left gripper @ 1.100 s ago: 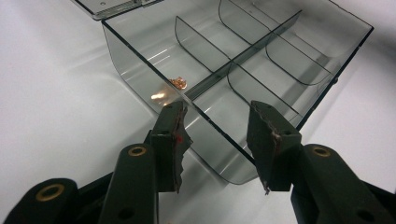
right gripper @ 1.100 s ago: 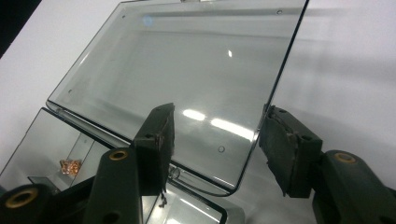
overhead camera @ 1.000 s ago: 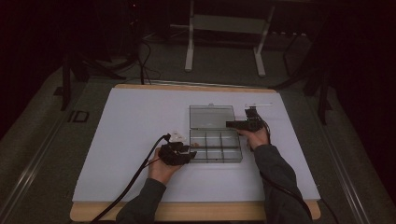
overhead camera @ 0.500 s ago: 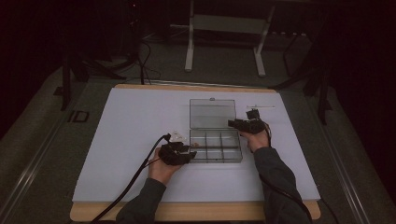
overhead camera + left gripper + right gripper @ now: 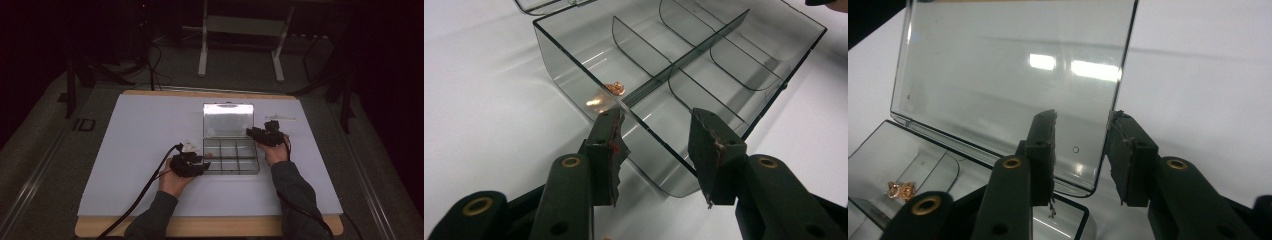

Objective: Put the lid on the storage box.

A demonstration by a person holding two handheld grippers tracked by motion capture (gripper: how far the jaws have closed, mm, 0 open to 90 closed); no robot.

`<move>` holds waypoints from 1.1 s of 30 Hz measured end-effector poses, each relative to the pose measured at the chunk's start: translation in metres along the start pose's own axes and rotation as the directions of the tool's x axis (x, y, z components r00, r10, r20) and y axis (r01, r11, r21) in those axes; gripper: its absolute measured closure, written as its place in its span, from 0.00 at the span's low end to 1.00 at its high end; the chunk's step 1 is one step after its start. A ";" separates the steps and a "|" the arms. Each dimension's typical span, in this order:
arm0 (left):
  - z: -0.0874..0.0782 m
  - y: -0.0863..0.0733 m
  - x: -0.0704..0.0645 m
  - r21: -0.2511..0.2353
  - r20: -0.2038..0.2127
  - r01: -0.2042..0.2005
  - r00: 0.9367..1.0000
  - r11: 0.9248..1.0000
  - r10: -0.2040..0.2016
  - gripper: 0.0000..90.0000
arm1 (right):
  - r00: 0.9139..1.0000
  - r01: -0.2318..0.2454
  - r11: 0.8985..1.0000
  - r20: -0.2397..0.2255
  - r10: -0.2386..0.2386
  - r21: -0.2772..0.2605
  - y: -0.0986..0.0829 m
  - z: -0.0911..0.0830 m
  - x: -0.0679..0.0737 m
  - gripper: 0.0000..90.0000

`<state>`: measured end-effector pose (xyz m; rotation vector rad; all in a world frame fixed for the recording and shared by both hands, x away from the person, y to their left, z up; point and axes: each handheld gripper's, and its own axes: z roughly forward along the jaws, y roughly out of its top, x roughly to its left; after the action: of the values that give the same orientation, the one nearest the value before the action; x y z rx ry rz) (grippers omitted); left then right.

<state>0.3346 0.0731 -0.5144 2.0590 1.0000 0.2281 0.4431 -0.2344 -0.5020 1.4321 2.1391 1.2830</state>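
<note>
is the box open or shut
Open: the lid lies flat behind the box; the dividers show, and a small copper thing sits in one compartment.

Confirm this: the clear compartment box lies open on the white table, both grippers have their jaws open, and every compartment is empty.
Not every compartment is empty. The left gripper view shows a small copper-coloured piece in one compartment of the clear box. The rest holds: lid open, left gripper and right gripper jaws apart.

Wood-edged table [image 5: 210, 227], white sheet [image 5: 140, 145] covering most of it. Clear compartment box [image 5: 231, 156] mid-frame, lid open; small white item [image 5: 280, 118] upper right.
</note>
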 end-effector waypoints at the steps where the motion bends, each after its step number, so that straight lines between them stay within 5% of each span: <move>1: 0.000 0.000 0.000 0.000 -0.001 0.000 1.000 1.000 0.000 0.64 | 1.000 0.006 1.000 0.004 -0.006 -0.004 0.000 -0.001 0.001 0.74; 33: 0.001 0.000 -0.001 0.000 -0.003 0.002 1.000 1.000 -0.002 0.65 | 0.994 0.096 0.994 0.061 -0.092 -0.058 -0.011 -0.021 0.014 0.79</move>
<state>0.3344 0.0721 -0.5150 2.0577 1.0039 0.2305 0.4166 -0.2349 -0.4947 1.3115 2.0850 1.2461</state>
